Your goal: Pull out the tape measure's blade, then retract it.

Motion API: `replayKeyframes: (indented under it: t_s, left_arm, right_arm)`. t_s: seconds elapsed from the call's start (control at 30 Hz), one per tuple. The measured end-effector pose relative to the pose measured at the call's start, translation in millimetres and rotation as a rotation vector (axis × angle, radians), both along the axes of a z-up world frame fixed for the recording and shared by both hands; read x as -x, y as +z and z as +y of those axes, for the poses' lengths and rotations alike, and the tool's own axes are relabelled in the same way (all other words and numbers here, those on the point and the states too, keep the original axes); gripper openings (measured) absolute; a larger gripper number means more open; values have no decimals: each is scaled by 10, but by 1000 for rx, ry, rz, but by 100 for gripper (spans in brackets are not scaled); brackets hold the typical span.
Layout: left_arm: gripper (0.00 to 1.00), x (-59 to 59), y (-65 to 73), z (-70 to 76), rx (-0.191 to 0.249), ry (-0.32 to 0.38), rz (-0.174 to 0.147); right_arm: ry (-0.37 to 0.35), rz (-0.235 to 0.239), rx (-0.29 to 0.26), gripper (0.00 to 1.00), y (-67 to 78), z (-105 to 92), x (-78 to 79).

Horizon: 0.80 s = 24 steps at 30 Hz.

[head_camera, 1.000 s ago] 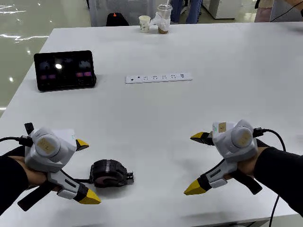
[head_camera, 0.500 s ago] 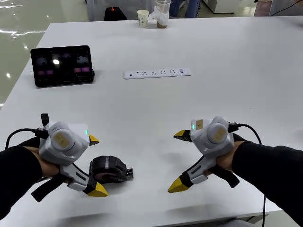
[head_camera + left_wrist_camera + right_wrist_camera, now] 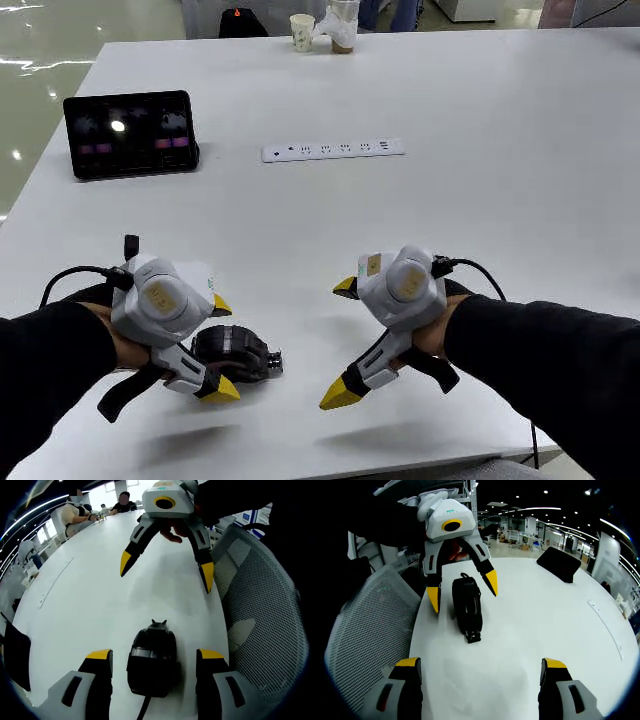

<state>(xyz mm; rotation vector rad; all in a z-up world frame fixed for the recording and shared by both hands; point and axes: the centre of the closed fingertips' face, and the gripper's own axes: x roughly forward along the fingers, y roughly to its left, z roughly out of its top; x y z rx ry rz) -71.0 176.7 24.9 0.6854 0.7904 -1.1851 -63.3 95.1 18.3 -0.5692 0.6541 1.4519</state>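
Left to right: the left gripper (image 3: 221, 347), jaws wide, straddles the black tape measure (image 3: 240, 355) near the front edge of the white surface (image 3: 450, 150), not yet clamped. The right gripper (image 3: 341, 341) gapes empty, facing the blade tip (image 3: 472, 638). Securing the case looks to be the step in hand; next comes pinching that tip.

Left claw (image 3: 221, 347) now straddles the tape measure (image 3: 243, 352); right claw (image 3: 341, 340) has moved nearer.
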Motion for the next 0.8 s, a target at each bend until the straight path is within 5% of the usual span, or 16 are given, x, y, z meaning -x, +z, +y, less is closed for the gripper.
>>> replayKeyframes:
  t_s: [0.2,0.47,0.8]
  left_arm:
    - [55,27,-31,5,-27,-32,15]
    - [34,-24,-15,-22,-61,-50,-18]
    - [30,-32,-21,-4,-85,-61,-29]
  right_arm:
    - [22,-4,2,99,-19,101,15]
    - [31,-3,9,99,-38,177,13]
    - [38,8,8,99,-86,243,-19]
